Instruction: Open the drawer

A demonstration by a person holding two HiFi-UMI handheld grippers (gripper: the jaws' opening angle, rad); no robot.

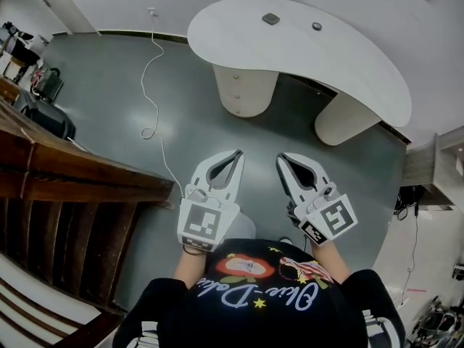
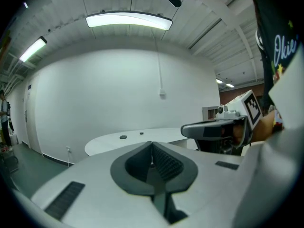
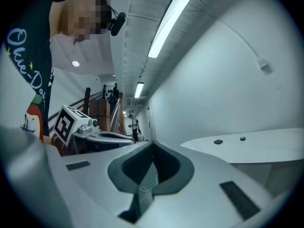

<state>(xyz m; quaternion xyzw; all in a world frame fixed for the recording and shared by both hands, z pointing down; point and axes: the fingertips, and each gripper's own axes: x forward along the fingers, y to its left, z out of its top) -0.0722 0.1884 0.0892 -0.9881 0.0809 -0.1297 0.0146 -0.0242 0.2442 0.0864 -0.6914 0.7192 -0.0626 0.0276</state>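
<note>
I hold both claws out in front of me, side by side and a little apart, pointing towards the curved white surface point(image 1: 341, 64) across the grey floor point(image 1: 116, 78). My left claw point(image 1: 238, 153) is fully closed, its two tips pressed together with nothing between them. My right claw point(image 1: 281, 156) is closed tip to tip as well and has hold of nothing. Only a thin pale thread point(image 3: 142, 189) lies in the hollow behind its tips.

The drawer point(image 1: 239, 85) is in the left of the two rounded pedestals under the surface, well apart from both claws and straight ahead of my left one. I can make out small knobs on the pedestal's front, one above the other, but not the drawer's edges. The right pedestal point(image 1: 344, 118) stands nearer the wall.

Two small dark things rest on top of the surface, a squarish one point(image 1: 270, 19) and a round one point(image 1: 317, 26), near each other. A white cable point(image 1: 150, 85) trails across the floor from the wall. A dark wooden railing point(image 1: 72, 176) runs along my left side.
</note>
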